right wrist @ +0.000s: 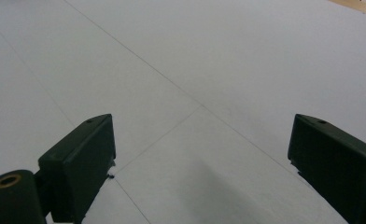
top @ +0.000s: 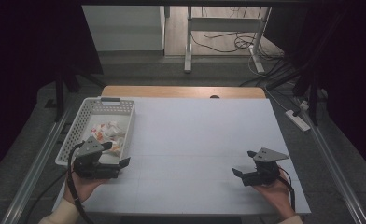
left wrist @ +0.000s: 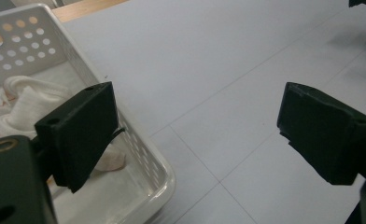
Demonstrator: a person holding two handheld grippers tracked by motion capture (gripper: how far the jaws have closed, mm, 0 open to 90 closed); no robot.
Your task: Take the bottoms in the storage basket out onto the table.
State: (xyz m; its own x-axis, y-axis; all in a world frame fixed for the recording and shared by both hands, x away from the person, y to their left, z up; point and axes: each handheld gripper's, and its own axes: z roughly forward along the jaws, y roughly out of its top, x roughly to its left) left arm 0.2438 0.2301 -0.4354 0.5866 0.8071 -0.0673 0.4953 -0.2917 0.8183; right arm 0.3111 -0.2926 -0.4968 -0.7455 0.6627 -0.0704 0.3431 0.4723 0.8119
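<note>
I hold both tools wide and empty: left tool point(top: 107, 164) beside the basket point(top: 73, 134) of crumpled cloths point(top: 107, 133) (probably my target), right tool point(top: 252, 171) over bare worktop point(top: 190, 140). Next, reach in.

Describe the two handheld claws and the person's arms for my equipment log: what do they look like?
Both are black two-jaw tools. The left claw and right claw each carry a grey three-cornered plate on top and trail a black cable. Their jaws are flat, blocky black pads with small screw holes; a brass-coloured fitting sits near the base. The left forearm wears a cream sleeve.
</note>
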